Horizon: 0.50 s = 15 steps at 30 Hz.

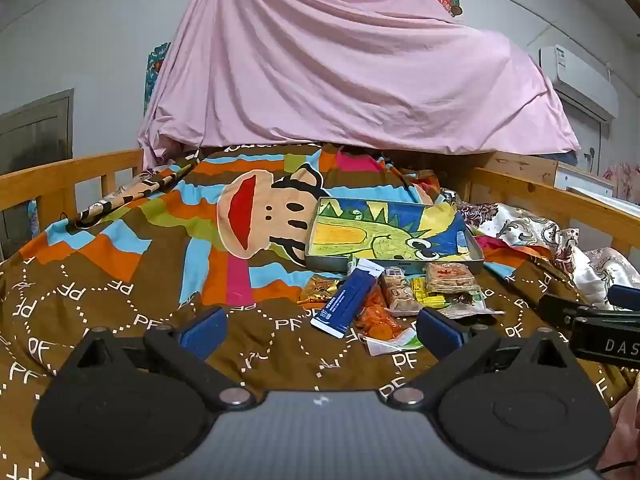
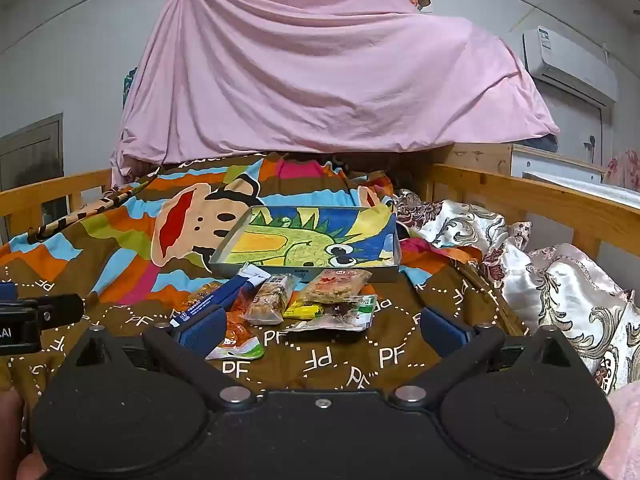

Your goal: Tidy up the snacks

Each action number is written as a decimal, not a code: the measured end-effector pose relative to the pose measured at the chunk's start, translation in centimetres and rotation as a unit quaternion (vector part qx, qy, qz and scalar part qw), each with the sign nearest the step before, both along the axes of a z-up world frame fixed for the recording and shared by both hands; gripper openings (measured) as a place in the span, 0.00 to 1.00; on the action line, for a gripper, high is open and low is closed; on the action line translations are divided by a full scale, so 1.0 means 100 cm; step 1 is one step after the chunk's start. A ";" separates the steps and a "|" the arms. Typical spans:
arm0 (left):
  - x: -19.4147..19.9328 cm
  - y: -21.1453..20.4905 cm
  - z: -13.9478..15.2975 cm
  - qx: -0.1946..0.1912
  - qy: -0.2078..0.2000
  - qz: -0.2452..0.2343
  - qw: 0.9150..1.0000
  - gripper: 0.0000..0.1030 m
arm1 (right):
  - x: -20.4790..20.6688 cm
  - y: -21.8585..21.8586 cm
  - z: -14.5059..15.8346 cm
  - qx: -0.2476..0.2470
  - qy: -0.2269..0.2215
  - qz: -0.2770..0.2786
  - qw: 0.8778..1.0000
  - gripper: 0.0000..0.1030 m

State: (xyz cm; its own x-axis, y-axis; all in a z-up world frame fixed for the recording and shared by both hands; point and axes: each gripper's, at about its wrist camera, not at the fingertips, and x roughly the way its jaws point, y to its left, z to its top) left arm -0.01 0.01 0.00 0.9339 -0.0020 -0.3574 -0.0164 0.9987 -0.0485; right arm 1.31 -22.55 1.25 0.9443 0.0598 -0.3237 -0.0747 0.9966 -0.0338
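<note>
Snacks heaped in a loose pile just in front of the shallow tray (image 1: 394, 266), on soft, wrinkled patterned bedding (image 1: 120, 280) printed with a cartoon monkey face and dotted "PF" letters. Tray rectangular, thin grey walls, floor covered by a crayon-textured dragon drawing in yellow, green and blue — nothing lying inside it.

Against the tray's front wall: a long flat blue box (image 1: 349, 298) with a white end, laid diagonally, upper end touching the wall. Just right of it, a clear crinkly packet of brown biscuit pieces (image 1: 396, 290); right again, a square transparent pack of pale crisp cake with red print (image 1: 449, 277), resting atop a yellow wrapper (image 1: 430, 300) and a flat glossy pouch (image 1: 468, 307). Nearer than the blue box, an orange snack bag (image 1: 378, 320) with a white-green edge. Left of the box, a small golden foil packet (image 1: 318, 289).

Left gripper (image 1: 320, 326) hovering low before the pile, blue ribbed pads spread wide apart, gripping nothing. Right gripper (image 2: 324, 326) likewise spread wide and empty — left pad overlapping the orange bag in view, contact not discernible.

Behind the tray, a draped pink sheet (image 1: 340, 72), matte and creased. Wooden rails (image 1: 560, 200) on both sides; to the tray's right, a satiny floral quilt (image 2: 560, 280), bunched.
</note>
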 end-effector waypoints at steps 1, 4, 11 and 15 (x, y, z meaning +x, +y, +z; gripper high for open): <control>0.000 0.000 0.000 -0.002 0.000 0.000 1.000 1.00 | 0.000 0.000 0.000 -0.001 0.001 0.000 1.000 1.00; 0.000 0.000 0.000 -0.002 0.001 0.000 1.000 1.00 | 0.000 0.000 0.000 -0.001 0.001 0.000 1.000 1.00; 0.000 0.000 0.000 -0.001 0.001 0.000 1.000 1.00 | 0.001 0.000 -0.001 -0.002 0.002 0.000 1.000 1.00; 0.000 0.000 0.000 -0.001 0.001 0.000 1.000 1.00 | 0.001 0.000 -0.001 -0.001 0.002 0.000 1.000 1.00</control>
State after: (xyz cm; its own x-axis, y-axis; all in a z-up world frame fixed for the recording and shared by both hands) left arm 0.00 0.02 0.01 0.9334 -0.0023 -0.3589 -0.0173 0.9985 -0.0513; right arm 1.40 -22.55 1.19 0.9430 0.0587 -0.3275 -0.0747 0.9965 -0.0364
